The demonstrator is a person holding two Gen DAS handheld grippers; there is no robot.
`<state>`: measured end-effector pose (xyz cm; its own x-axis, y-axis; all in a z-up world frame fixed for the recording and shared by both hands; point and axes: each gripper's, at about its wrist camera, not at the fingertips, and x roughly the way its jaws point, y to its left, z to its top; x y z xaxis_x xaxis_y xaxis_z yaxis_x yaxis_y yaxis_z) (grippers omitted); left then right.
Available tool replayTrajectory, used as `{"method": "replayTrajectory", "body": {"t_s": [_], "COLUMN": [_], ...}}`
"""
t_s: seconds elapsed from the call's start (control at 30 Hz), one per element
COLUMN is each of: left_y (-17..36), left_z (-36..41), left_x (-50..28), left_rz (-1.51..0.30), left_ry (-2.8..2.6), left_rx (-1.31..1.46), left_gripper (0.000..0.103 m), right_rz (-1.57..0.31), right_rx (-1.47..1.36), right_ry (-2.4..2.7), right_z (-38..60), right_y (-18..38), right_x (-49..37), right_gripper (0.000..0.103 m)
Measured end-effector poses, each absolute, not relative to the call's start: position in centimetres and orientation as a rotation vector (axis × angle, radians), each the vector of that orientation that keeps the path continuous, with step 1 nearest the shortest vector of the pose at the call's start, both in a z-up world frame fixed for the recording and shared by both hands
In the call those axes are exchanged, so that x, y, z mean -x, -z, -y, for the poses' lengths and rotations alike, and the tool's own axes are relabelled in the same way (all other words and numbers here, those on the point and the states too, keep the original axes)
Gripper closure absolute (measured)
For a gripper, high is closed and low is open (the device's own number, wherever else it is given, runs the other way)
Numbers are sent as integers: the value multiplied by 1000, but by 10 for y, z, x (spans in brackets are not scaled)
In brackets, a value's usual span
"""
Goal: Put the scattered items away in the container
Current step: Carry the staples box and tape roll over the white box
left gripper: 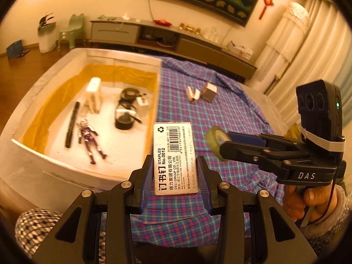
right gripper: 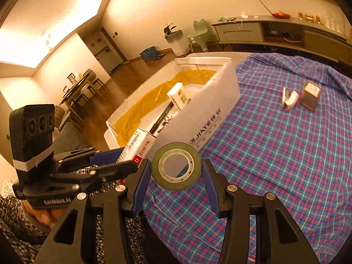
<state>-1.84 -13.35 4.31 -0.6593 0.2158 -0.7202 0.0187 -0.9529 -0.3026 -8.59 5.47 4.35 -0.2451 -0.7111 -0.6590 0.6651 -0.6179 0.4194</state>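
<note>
Currently in transit: left gripper (left gripper: 175,177) clamps a staples box (left gripper: 173,157) between its pads, held just short of the container's near wall; right gripper (right gripper: 176,177) pinches a tape roll (right gripper: 176,165) edge-on, beside the container's outer wall.
Container (left gripper: 33,151): white box ahead-left of both tools.
Already stowed: toy figure (left gripper: 89,138), black pen (left gripper: 72,124), white carton (left gripper: 93,94), black coiled items (left gripper: 126,110).
Remaining on cloth (left gripper: 231,114): small stapler (left gripper: 193,94) and brown box (left gripper: 209,91), well ahead of both tools.
Progress estimate: over halfway; two drops pending, then two pickups.
</note>
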Motion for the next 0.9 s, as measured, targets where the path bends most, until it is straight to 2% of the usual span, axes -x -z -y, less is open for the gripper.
{"method": "replayTrajectory", "body": {"t_s": [0.5,0.9], "left_y": [-59,-26], "left_z": [219,219], "left_x": [34,67], "left_rz": [625,652], "left_ry": [-2859,-2815], "left_rx": [1161,1317], "left_gripper": [63,63], "right_rz": [-72,-142], "right_rx": [-1011,-1000], "right_ry": [1926,1918], "right_z": [4,54], "right_y": [-73,-79], "right_x": [98,129], "right_gripper": [54,54]}}
